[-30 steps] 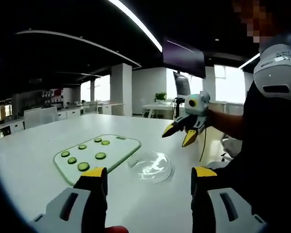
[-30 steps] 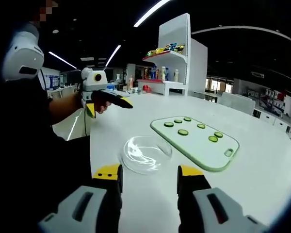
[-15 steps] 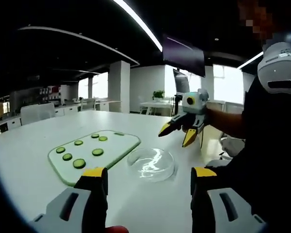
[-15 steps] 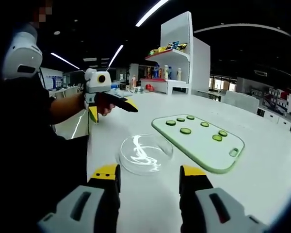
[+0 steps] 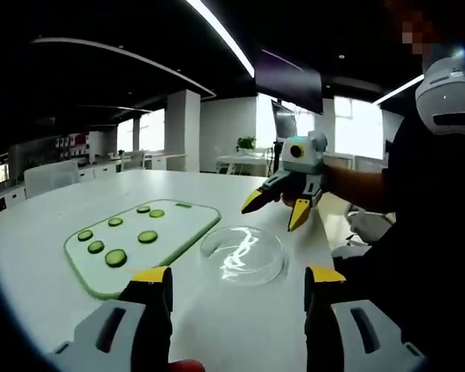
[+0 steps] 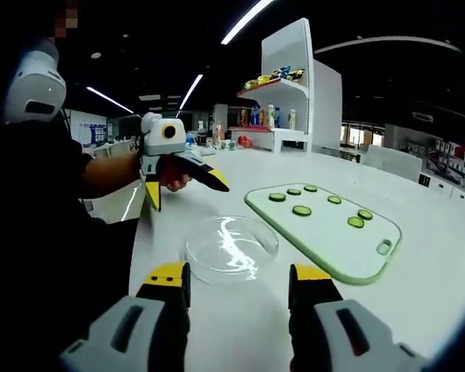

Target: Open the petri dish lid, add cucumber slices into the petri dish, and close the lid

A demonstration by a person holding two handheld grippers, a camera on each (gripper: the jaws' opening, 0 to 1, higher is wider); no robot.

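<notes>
1. The closed petri dish (image 5: 242,255) sits on the table (image 5: 240,333) just beside the cutting board (image 5: 178,225) of cucumber slices (image 5: 115,257).
2. Both the left gripper (image 5: 239,280) and the right gripper (image 6: 239,277) gape empty.
3. Lifting the lid calls for a level, gentle pinch at its rim.

The petri dish (image 5: 242,255) is of clear material, glass or clear plastic, I cannot tell which; it is glossy and carries bright white reflections of the ceiling lights. In the right gripper view the same petri dish (image 6: 231,249) shines in the same way.

The cutting board (image 5: 136,239), at 9 o'clock from the dish in the left gripper view, looks like smooth pale plastic with a green rim, slightly shiny. The cucumber slices (image 5: 115,257) on it look moist, with dark green skin.

The table (image 5: 31,232) is white, smooth and semi-glossy, with soft reflections.

The left gripper (image 5: 234,283) has matt grey plastic jaws with yellow tips; the right gripper (image 6: 238,280) looks the same.
</notes>
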